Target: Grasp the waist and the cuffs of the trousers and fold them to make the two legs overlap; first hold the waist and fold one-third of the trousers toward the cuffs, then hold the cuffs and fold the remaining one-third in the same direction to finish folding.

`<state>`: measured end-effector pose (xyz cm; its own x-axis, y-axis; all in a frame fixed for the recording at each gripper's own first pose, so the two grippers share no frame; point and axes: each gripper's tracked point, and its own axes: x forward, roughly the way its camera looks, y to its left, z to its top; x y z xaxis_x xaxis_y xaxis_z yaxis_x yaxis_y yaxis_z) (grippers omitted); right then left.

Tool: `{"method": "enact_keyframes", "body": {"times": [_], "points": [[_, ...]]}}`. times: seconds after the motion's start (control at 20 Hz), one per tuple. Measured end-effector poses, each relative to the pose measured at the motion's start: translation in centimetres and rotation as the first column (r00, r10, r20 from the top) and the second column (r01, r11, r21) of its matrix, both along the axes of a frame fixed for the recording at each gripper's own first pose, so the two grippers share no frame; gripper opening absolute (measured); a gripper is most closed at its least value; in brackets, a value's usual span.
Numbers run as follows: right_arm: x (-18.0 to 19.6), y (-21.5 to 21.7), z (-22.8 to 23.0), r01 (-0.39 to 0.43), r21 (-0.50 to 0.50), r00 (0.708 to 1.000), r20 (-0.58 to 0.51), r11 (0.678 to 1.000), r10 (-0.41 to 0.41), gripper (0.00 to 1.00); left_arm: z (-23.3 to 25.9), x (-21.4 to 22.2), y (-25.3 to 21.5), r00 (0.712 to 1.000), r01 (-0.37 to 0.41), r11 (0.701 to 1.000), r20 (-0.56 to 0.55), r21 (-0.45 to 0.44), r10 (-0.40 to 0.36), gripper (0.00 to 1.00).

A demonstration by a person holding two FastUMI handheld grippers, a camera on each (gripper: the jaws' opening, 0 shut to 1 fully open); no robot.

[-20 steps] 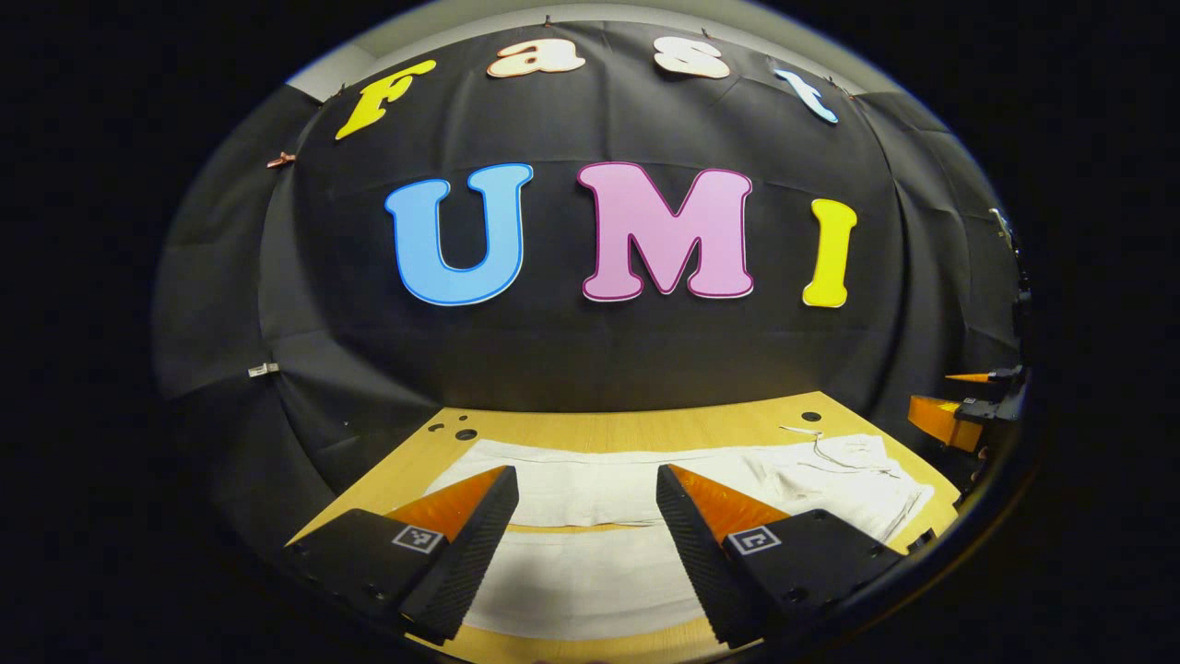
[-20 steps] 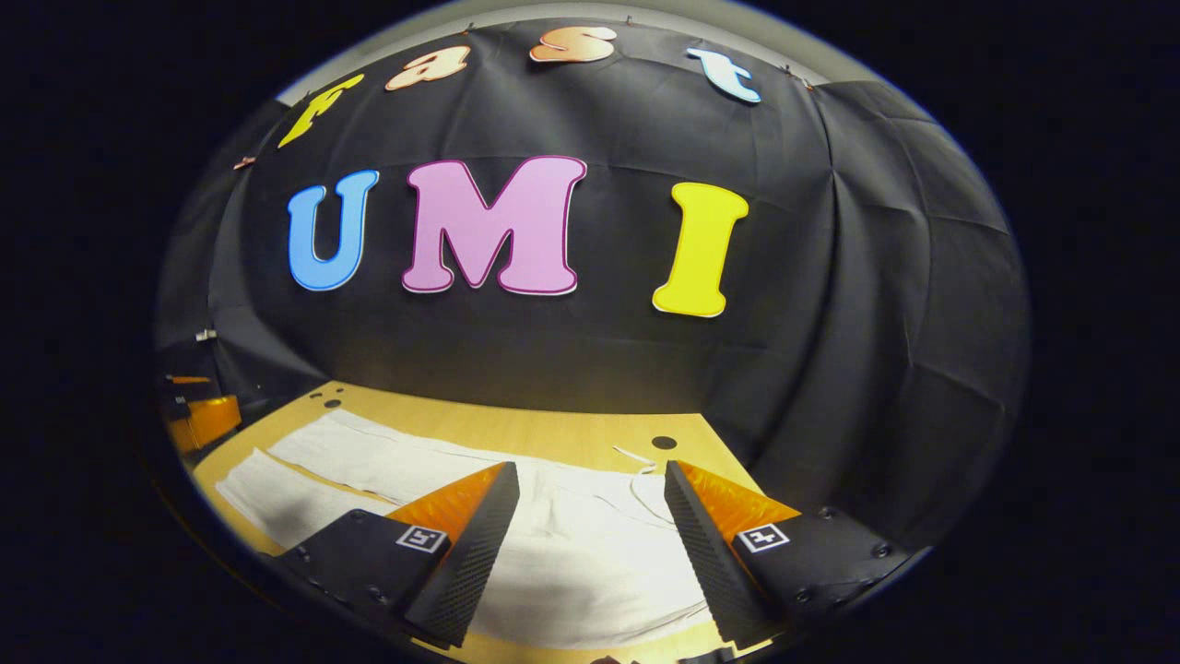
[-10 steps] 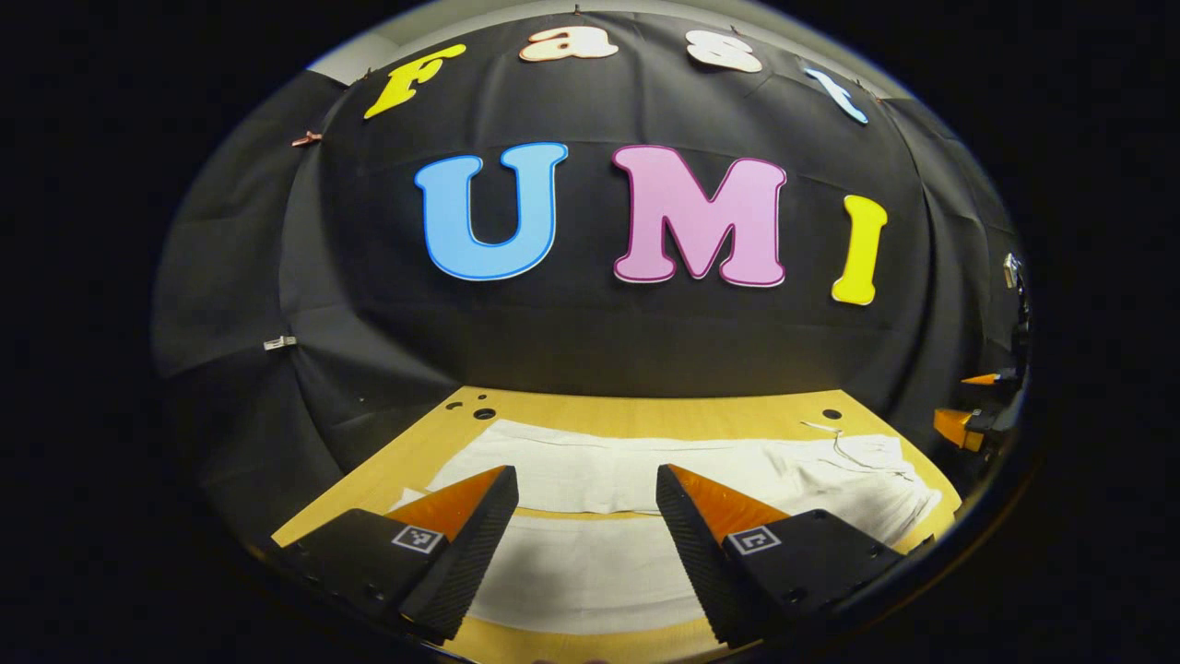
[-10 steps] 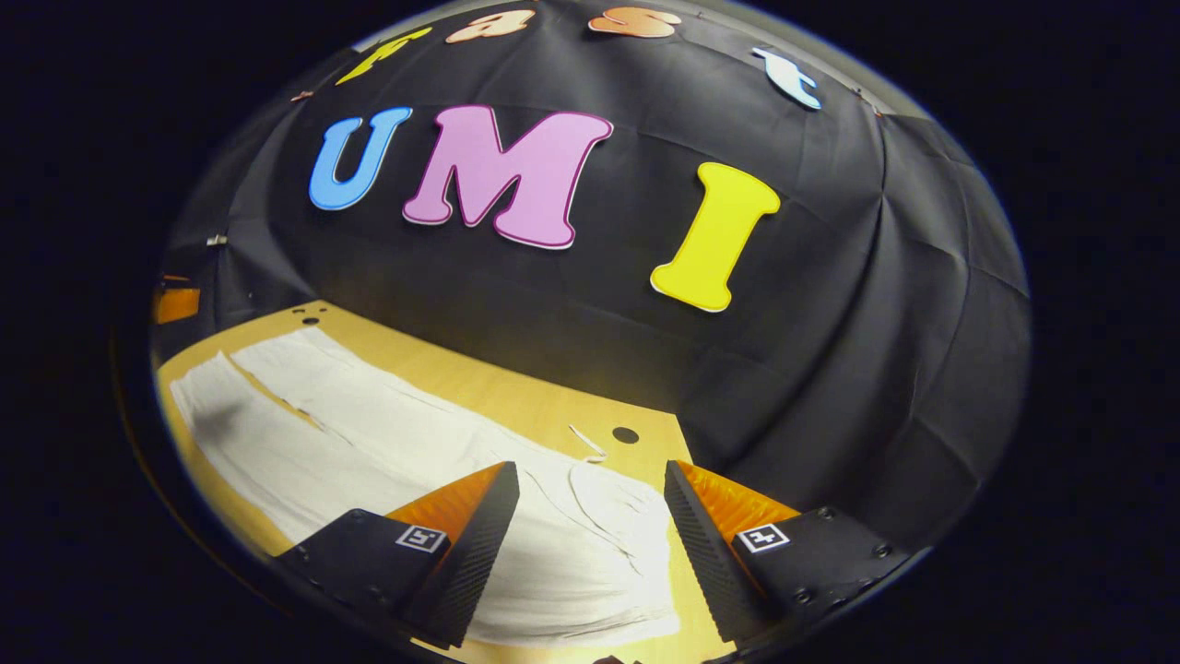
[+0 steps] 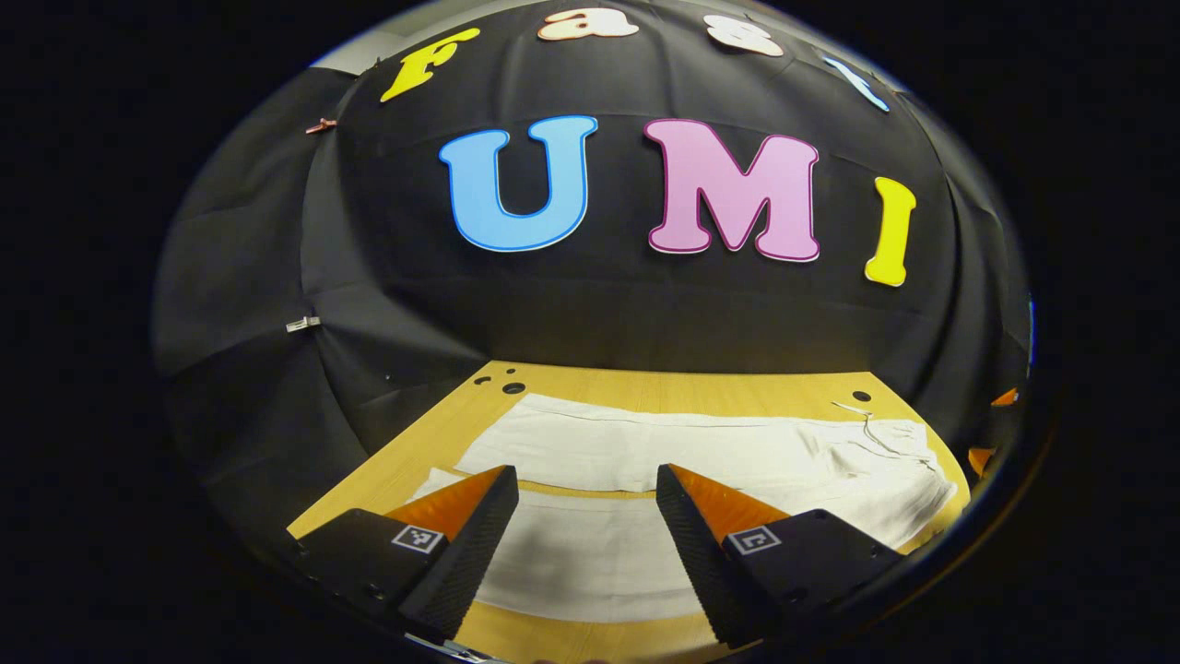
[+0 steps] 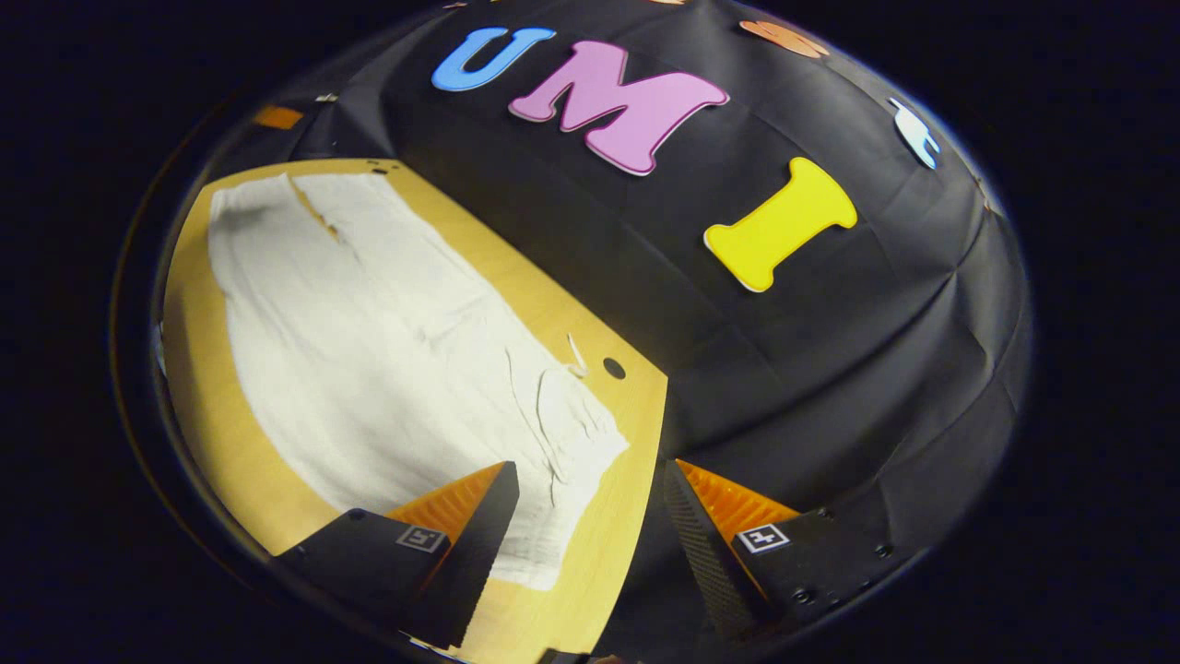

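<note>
White trousers [image 5: 645, 452] lie flat on the wooden table [image 5: 664, 387], both legs side by side with a narrow gap between them. The waist with its drawstring [image 5: 871, 429] is at the right end in the left gripper view. My left gripper [image 5: 587, 484] hangs open above the near leg, nothing between its fingers. In the right gripper view the trousers [image 6: 369, 341] stretch from the upper left down to the waist [image 6: 572, 443] near my right gripper [image 6: 590, 480], which is open and tilted, straddling the table's right edge beside the waist.
Black cloth walls close in the table on the far and both side edges. Small round holes [image 5: 512, 388] mark the table's far left corner, another hole [image 6: 614, 368] sits near the waistband. Bare wood runs along the near edge [image 5: 590, 636].
My right gripper has rolled and swung to the right, from over the seat of the trousers to the waist end at the table edge. My left gripper has shifted slightly left and risen a little.
</note>
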<state>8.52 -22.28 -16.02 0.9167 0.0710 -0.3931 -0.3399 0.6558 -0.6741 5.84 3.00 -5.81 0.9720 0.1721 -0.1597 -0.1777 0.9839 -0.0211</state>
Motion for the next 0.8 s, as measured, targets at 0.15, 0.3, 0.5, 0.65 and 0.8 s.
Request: {"method": "enact_keyframes", "body": {"times": [0.15,0.3,0.5,0.65,0.8], "points": [[-1.2,-2.0,-3.2,-0.031,-0.08,0.997,-0.073,0.996,0.025,0.98,-1.0,-0.1,0.6,0.999,-0.015,1.0,-0.031,-0.008,0.015,0.96],[-2.2,-4.2,-6.7,-0.069,-0.171,0.985,-0.169,0.983,0.039,0.98,-1.9,-0.4,1.2,0.998,-0.04,0.999,-0.051,-0.014,0.04,0.96],[-2.8,-5.2,-9.4,-0.178,-0.264,0.962,-0.25,0.948,0.111,0.98,-3.4,-1.1,2.0,0.993,-0.074,0.997,-0.095,-0.02,0.071,0.96],[-2.5,-6.1,-10.9,-0.226,-0.329,0.95,-0.283,0.917,0.133,0.98,-4.3,-1.7,2.4,0.989,-0.096,0.995,-0.117,-0.026,0.093,0.96],[-2.1,-6.2,-11.9,-0.266,-0.379,0.94,-0.304,0.886,0.152,0.98,-4.9,-2.1,3.2,0.983,-0.131,0.991,-0.135,-0.012,0.128,0.96]]}}
